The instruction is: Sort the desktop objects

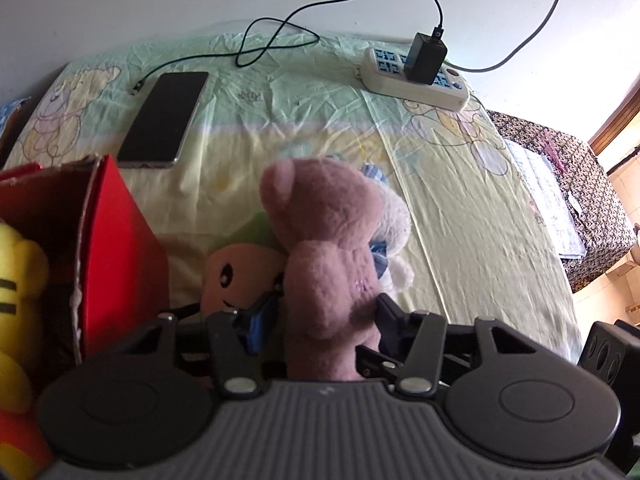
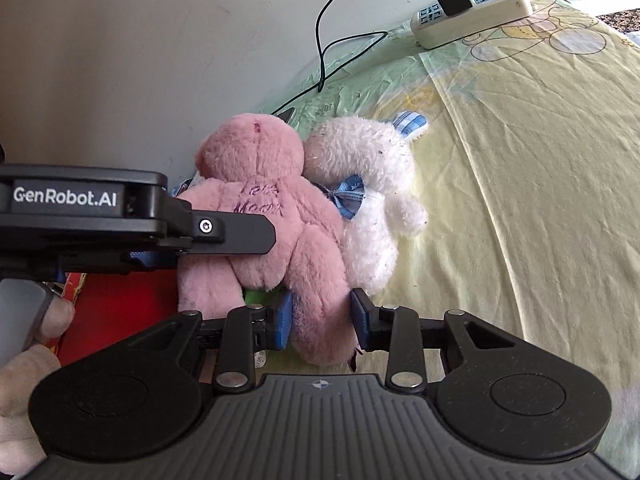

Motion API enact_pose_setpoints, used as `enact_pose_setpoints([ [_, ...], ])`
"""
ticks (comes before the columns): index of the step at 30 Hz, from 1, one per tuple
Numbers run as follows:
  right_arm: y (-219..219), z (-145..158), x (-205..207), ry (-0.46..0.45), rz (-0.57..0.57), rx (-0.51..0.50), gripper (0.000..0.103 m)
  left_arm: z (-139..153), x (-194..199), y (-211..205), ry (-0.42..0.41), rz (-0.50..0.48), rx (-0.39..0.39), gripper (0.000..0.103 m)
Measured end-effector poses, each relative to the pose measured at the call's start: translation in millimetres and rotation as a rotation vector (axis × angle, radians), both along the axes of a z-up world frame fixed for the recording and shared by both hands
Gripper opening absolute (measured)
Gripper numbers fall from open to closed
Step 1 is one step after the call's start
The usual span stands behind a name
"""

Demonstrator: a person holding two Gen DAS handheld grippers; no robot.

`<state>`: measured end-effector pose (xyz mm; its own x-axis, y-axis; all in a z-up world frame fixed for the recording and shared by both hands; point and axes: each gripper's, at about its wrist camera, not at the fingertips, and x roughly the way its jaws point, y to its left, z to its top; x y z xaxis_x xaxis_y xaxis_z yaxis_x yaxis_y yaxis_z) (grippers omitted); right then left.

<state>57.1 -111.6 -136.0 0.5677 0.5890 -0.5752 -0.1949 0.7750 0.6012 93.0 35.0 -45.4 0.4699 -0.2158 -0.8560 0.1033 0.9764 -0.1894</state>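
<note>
Your left gripper (image 1: 326,312) clamped on the fluffy pink plush bear (image 1: 324,248); your right gripper (image 2: 322,320) pinching its leg, white plush rabbit (image 2: 372,200) touching its right side, red cardboard box (image 1: 120,248) near left

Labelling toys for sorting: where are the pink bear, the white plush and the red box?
pink bear (image 2: 256,168), right wrist view, on its head.
white plush (image 2: 360,156), right wrist view, on its head.
red box (image 1: 120,248), left wrist view, on its outer side wall.

White wall (image 1: 160,0), cartoon-print sheet (image 2: 540,200) (creased), daylight
</note>
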Motion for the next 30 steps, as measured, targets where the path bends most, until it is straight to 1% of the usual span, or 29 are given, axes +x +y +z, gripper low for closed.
enact_pose_setpoints([
  [1, -0.2, -1.5, 2.7, 0.013, 0.004, 0.009, 0.033, 0.0, 0.2, -1.2, 0.012, -0.017, -0.021, 0.04],
  [2, -0.1, -2.6, 3.8, 0.021, 0.007, 0.019, 0.033, -0.2, -0.3, -4.3, 0.017, -0.019, -0.022, 0.04],
  [5, -2.2, -1.4, 2.3, 0.027, 0.016, 0.035, 0.029, 3.4, -5.7, -11.8, 0.0, -0.031, -0.001, 0.038],
  [8, -8.1, 4.5, -5.0, 0.014, 0.019, 0.042, 0.028, 10.2, -13.0, -17.3, -0.005, -0.047, -0.026, 0.036],
  [12, -26.0, 14.0, -17.0, 0.001, -0.006, 0.067, 0.027, 20.8, -24.6, -28.5, -0.017, -0.079, -0.046, 0.034],
  [15, -40.0, 20.9, -29.3, -0.005, -0.021, 0.087, 0.027, 30.4, -34.0, -37.5, -0.042, -0.11, -0.048, 0.032],
  [18, -48.8, 30.2, -40.7, -0.031, -0.036, 0.083, 0.027, 42.9, -42.1, -41.1, -0.078, -0.127, -0.052, 0.032],
  [24, -54.1, 52.7, -52.2, -0.087, -0.057, 0.108, 0.027, 74.6, -62.1, -27.1, -0.178, -0.119, -0.063, 0.032],
  [30, -31.1, 80.7, -57.8, -0.159, -0.024, 0.109, 0.027, 99.1, -81.5, 11.5, -0.255, -0.08, -0.077, 0.032],
])
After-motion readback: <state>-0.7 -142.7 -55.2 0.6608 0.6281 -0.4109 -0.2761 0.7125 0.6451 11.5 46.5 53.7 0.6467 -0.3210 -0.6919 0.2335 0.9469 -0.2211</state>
